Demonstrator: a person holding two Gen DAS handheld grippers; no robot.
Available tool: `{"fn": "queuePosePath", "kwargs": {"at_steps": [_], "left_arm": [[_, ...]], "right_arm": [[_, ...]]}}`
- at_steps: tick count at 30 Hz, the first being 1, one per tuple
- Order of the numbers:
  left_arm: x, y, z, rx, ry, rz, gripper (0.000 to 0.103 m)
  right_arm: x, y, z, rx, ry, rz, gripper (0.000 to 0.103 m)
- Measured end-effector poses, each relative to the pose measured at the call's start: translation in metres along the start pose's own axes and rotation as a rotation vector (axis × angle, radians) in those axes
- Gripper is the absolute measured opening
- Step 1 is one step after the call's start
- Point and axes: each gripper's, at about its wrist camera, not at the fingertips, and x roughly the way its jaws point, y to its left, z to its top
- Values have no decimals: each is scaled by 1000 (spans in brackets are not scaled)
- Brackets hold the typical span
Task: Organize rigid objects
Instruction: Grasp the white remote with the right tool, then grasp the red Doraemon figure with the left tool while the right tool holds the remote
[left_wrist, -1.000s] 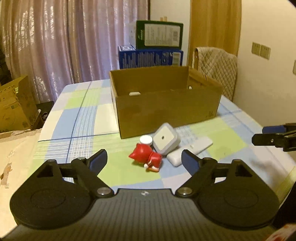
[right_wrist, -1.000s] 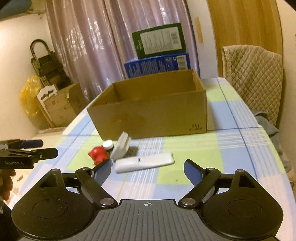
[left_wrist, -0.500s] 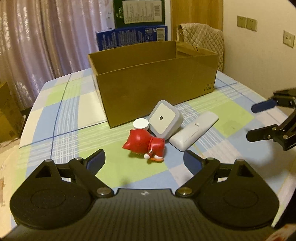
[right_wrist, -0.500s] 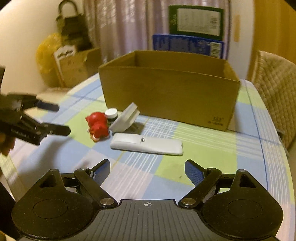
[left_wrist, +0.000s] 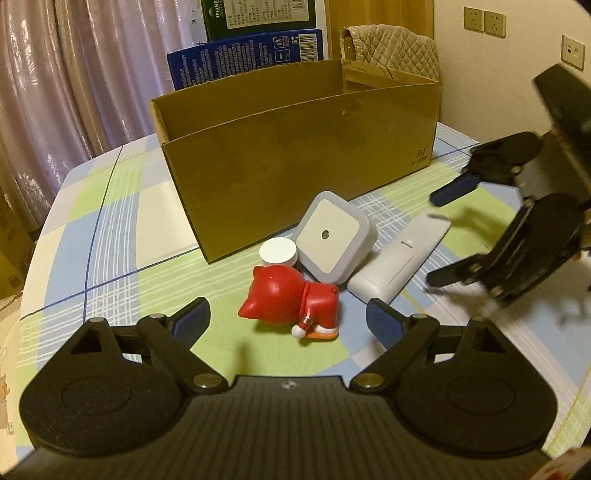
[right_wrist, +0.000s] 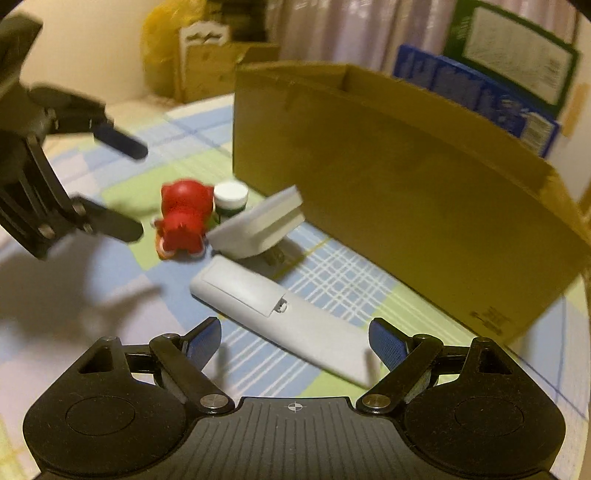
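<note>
- The cardboard box (left_wrist: 295, 155) stands open-topped on the checked tablecloth (left_wrist: 110, 229) and serves as the landmark; whether anything lies inside it cannot be seen.
- A cluster of four things lies on the cloth just in front of the box's near wall, none of them in the box.
- The red figurine (left_wrist: 291, 301) lies on its side, the farthest of the four from the box wall.
- The small white-capped jar (left_wrist: 277, 253) stands upright between the figurine and the box, just beside both.
- The square white plug-in night light (left_wrist: 334, 236) leans tilted, close to the box wall and touching or nearly touching the jar.
- The white remote control (left_wrist: 400, 258) lies flat on its face, battery cover up, slanting away from the box beside the night light.
- The left gripper (left_wrist: 288, 317) hangs spread wide in front of the box with the figurine just ahead of its fingertips; nothing is grasped.
- The right gripper (right_wrist: 295, 338) is likewise released and wide, its blue-padded fingers (right_wrist: 388, 341) standing to either side of the remote's near end without visibly pressing on it.
- Behind the box a blue carton (left_wrist: 243, 55) is stacked under a green one (left_wrist: 258, 14), and a quilted chair back (left_wrist: 391, 48) shows beside them.
</note>
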Motion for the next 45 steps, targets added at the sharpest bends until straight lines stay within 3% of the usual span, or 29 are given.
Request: {"fn": "queuePosePath", "kwargs": {"at_steps": [9,14,20,27,37,45], "left_arm": [[2,4,2,-39,-5,-27,89],[6,8,5,-87,-5,-36,89],[8,9,4,-88,1,-25,89],[6,5,4,-78,-8,-35,89],[8,4,2,-71,-8,-25,89],[10,4,4,-72,-5,-29,89]], "right_arm": [[27,-9,11,-14,-37,81,82],[29,-14,16,66,-29,149,64],[8,-7,6,144,14,95,36],[-26,14,-15,280,99,4,36],[-22,19,-21,355,-12,-59,42],[-16,32,-20,322,-45,-97,42]]}}
